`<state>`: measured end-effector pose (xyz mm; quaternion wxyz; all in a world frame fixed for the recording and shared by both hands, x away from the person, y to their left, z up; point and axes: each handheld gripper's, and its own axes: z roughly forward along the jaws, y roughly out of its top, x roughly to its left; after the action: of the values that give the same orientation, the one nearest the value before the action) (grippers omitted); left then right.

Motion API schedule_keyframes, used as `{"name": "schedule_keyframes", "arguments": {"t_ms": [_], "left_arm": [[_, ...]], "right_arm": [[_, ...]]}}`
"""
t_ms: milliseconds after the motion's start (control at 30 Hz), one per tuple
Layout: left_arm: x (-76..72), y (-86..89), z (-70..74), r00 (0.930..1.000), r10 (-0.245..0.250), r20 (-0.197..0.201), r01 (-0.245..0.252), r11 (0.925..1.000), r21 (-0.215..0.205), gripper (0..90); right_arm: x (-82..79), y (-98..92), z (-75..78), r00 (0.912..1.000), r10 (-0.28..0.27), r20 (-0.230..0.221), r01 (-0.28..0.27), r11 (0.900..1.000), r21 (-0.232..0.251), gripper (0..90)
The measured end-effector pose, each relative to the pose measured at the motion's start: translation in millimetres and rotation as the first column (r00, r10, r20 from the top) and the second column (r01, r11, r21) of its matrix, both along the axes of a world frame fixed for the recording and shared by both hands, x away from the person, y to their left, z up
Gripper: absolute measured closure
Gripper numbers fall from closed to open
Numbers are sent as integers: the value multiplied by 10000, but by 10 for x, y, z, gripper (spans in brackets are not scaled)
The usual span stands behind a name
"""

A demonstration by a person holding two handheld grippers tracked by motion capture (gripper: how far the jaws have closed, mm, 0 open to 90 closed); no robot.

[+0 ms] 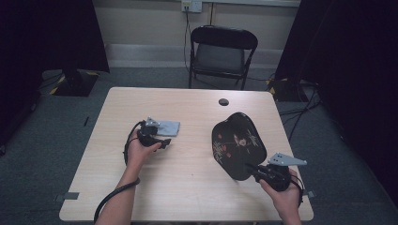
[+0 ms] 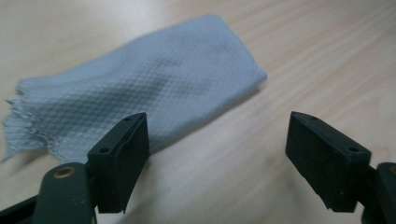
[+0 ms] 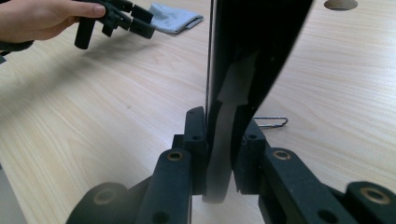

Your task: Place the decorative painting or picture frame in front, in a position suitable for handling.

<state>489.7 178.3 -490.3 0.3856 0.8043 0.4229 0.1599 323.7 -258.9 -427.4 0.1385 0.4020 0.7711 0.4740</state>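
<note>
Clamping the near rim of a black lacquered tray (image 1: 237, 144), the right gripper (image 3: 218, 140) has both pads pressed against it and holds it tilted up on the right half of the wooden table (image 1: 187, 178). Painted flowers show on the tray's face. Across the table, the left gripper (image 2: 217, 144) has its jaws spread apart with nothing between them, just short of a folded grey cloth (image 2: 140, 98) lying flat on the wood.

Cloth (image 1: 168, 127) lies on table (image 1: 187, 187), left of tray (image 1: 237, 143).
</note>
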Motion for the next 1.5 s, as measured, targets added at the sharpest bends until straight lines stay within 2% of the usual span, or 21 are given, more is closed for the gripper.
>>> {"name": "schedule_keyframes", "arguments": {"t_ms": [33, 100, 200, 233, 300, 467, 500, 567, 700, 733, 767, 800, 833, 900, 1033, 1100, 1200, 1233, 1400, 1500], "left_arm": [[39, -3, 24, 9997, 163, -203, -166, 9997, -152, 216], [63, -47, 56, 10000, -14, -44, 14, 10000, -2, 210], [88, -84, 47, 9998, -96, -188, 97, 9999, 70, 211], [108, -95, 1, 9989, -109, -450, 109, 9999, 7, 209], [95, -96, -37, 9990, -162, -410, 160, 9999, -55, 198], [-9, -108, -18, 9971, -400, -646, 394, 9992, -112, 197], [-89, -114, -10, 9957, -610, -702, 613, 9981, 23, 197], [-180, -127, -6, 9949, -694, -732, 701, 9975, 67, 197], [-359, -145, 1, 9914, -1011, -829, 1016, 9948, 16, 197], [-359, -145, 1, 9914, -1011, -829, 1016, 9948, 16, 197], [-460, -167, 5, 9896, -1170, -841, 1181, 9930, 91, 197], [-460, -167, 5, 9896, -1170, -841, 1181, 9930, 91, 198], [-551, -177, 5, 9888, -1295, -747, 1319, 9909, 277, 198], [-644, -185, 4, 9881, -1316, -793, 1330, 9910, 128, 202], [-718, -164, 40, 9858, -1432, -879, 1447, 9894, 111, 239], [-706, -134, 82, 9879, -1384, -706, 1413, 9892, 384, 241], [-666, -78, 112, 9897, -1322, -554, 1348, 9897, 474, 240], [-622, -33, 123, 9922, -1135, -513, 1159, 9921, 479, 227], [-532, 42, 129, 9947, -956, -384, 975, 9939, 523, 233], [-447, 100, 68, 9955, -852, -414, 872, 9950, 484, 242]], "right_arm": [[1, 1, 1, 10000, -4, -5, 4, 10000, -4, 785], [4, -2, -1, 10000, 4, -6, -4, 10000, 11, 785], [8, -6, -2, 10000, 11, -6, -11, 10000, 32, 785], [10, -5, -1, 10000, 12, -15, -12, 10000, 25, 785], [10, -5, -1, 10000, -1, -30, 1, 10000, 33, 785], [8, 6, 0, 10000, 28, -12, -28, 10000, -23, 784], [8, 10, 2, 10000, 13, -14, -13, 10000, -43, 784], [7, 12, 4, 10000, 7, -16, -7, 10000, -65, 783], [2, 27, 6, 10000, -9, 8, 9, 9999, -129, 781], [1, 30, 7, 10000, 9, 17, -9, 9999, -150, 781], [-1, 31, 7, 10000, 0, 14, 0, 9999, -153, 782], [-1, 31, 7, 10000, 0, 14, 0, 9999, -153, 782], [-1, 37, 7, 10000, -35, 1, 35, 9999, -137, 782], [-1, 43, 3, 10000, -53, 5, 53, 9999, -104, 783], [4, 41, 2, 10000, -89, -39, 89, 10000, -29, 784], [4, 41, 3, 10000, -78, -36, 78, 10000, -48, 784], [6, 41, 4, 10000, -77, -52, 77, 10000, -48, 784], [11, 49, 6, 9999, -80, -67, 80, 10000, -40, 784], [13, 44, 1, 9999, -61, -81, 61, 10000, -13, 785], [12, 44, -1, 9999, -93, -84, 93, 10000, 23, 786]]}}
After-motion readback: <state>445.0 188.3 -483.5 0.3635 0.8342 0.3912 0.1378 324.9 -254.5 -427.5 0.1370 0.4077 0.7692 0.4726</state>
